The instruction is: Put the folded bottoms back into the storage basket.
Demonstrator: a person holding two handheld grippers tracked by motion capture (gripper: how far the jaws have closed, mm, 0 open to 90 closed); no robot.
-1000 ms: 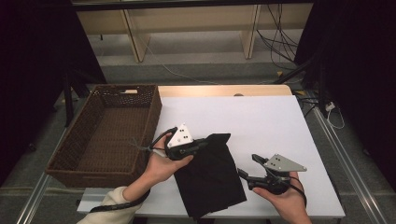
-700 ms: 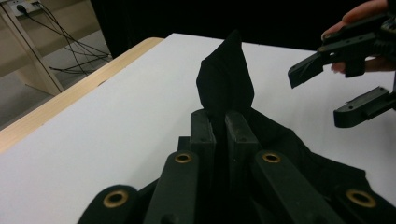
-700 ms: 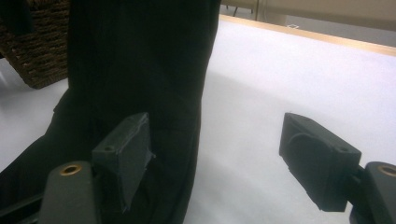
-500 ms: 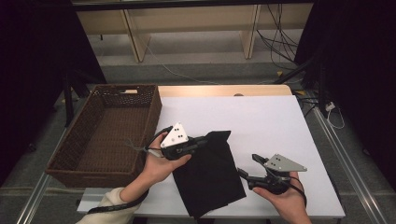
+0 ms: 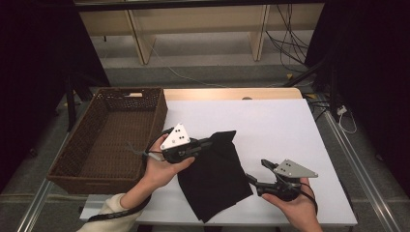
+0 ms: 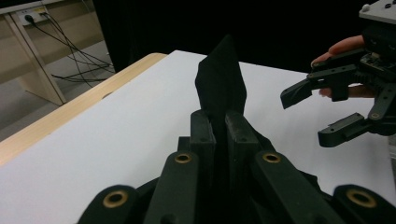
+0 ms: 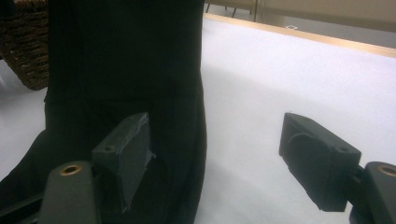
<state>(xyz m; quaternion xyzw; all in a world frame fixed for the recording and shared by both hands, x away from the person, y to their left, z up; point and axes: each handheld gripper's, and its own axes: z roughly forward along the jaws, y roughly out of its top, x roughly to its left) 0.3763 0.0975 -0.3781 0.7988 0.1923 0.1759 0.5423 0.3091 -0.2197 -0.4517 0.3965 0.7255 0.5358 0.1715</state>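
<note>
One black cloth (image 5: pixel 215 176), one brown woven wicker basket (image 5: pixel 87 166), one white table top (image 5: pixel 275 121), two handheld black grippers.

A cloth (image 5: pixel 215 176) lay on the table (image 5: pixel 285 130) near its front edge, between the left gripper (image 5: pixel 212 141) and the right gripper (image 5: pixel 257 172). A basket (image 5: pixel 104 140) stood left of the table.

Black grippers (image 5: pixel 205 143), grey triangular plates, brass rivets; cream sleeve (image 5: pixel 109 212), black cable
</note>
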